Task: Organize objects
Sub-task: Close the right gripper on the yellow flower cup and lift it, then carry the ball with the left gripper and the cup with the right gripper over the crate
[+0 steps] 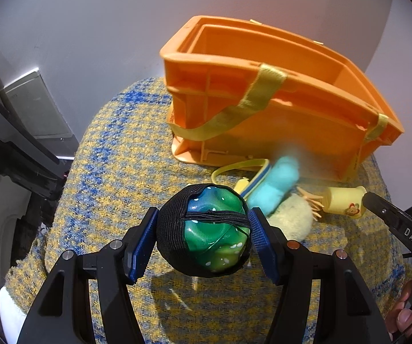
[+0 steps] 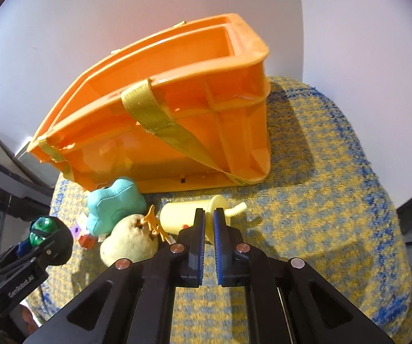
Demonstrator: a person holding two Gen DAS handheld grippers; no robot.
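The left gripper (image 1: 204,233) is clamped on a glossy green ball wrapped in black mesh netting (image 1: 206,229), its two blue-padded fingers (image 1: 144,242) pressing the ball's sides and holding it above a table draped in a yellow-and-blue woven cloth (image 1: 114,149). The right gripper (image 2: 209,246) holds nothing; its jaws stand nearly together with a narrow gap, low over the cloth, just in front of a pale yellow plastic toy cup with a bent straw (image 2: 183,215) lying on its side. Beside that one cup lies one cream plush pear with orange fronds (image 2: 130,240), and behind it one teal plush cloud-shaped toy (image 2: 114,206). A couple of small coloured cubes (image 2: 82,236) peek out near the plush toys; their exact count cannot be told. Behind this cluster stands one orange plastic crate with yellow fabric straps (image 2: 177,109), close to a white wall (image 2: 91,14). What shows of the crate's interior is bare orange wall; its floor is hidden.
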